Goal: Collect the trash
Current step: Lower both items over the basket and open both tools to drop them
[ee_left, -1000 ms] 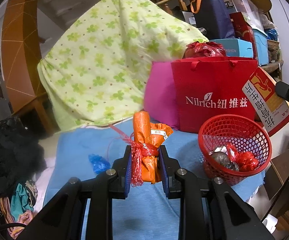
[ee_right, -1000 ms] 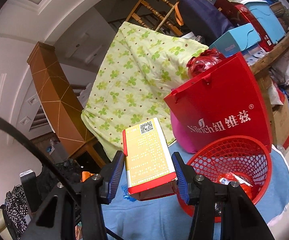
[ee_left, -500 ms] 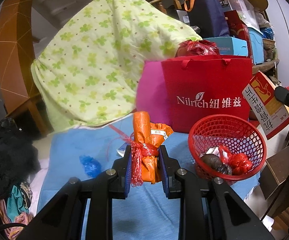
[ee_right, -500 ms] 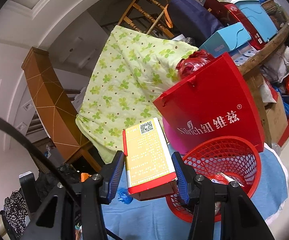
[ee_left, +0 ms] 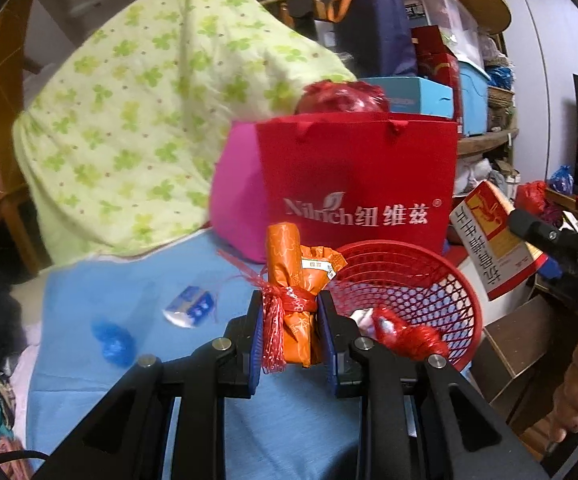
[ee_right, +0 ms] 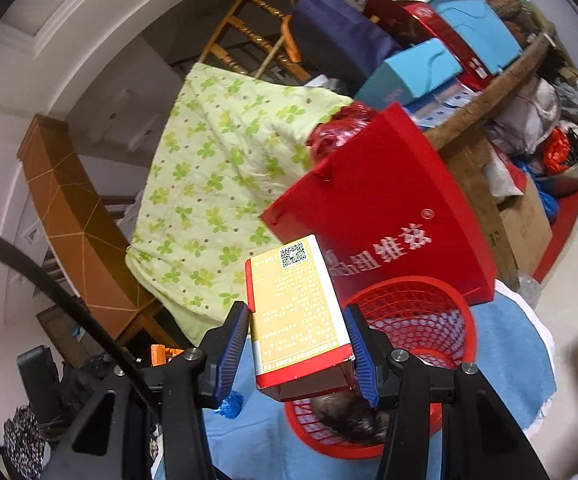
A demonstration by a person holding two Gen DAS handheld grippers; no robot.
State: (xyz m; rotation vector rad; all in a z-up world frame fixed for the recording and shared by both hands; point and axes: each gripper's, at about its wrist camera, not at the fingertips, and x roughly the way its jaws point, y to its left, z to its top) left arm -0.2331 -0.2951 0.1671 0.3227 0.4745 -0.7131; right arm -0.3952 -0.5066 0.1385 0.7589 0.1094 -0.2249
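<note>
Orange wrapper bundle (ee_left: 295, 304) sits pinched between the left gripper (ee_left: 292, 338) jaws, just beside the red basket (ee_left: 455, 280). Right gripper (ee_right: 297, 350) jaws clamp a yellow carton (ee_right: 297, 316) over the basket.

Dim indoor light, soft motion blur, heavy fisheye warping with dark corners.

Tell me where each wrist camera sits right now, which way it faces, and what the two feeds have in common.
Left wrist: sits behind the left gripper, looking forward over the blue cloth toward the red gift bag; its fingers clamp an orange wrapped packet, and the right gripper shows at the right edge.
Right wrist: sits behind the right gripper, tilted, looking down at the red basket; its fingers hold a yellow carton.
Shared: red basket, red gift bag, green clover blanket, blue cloth, yellow carton.
</note>
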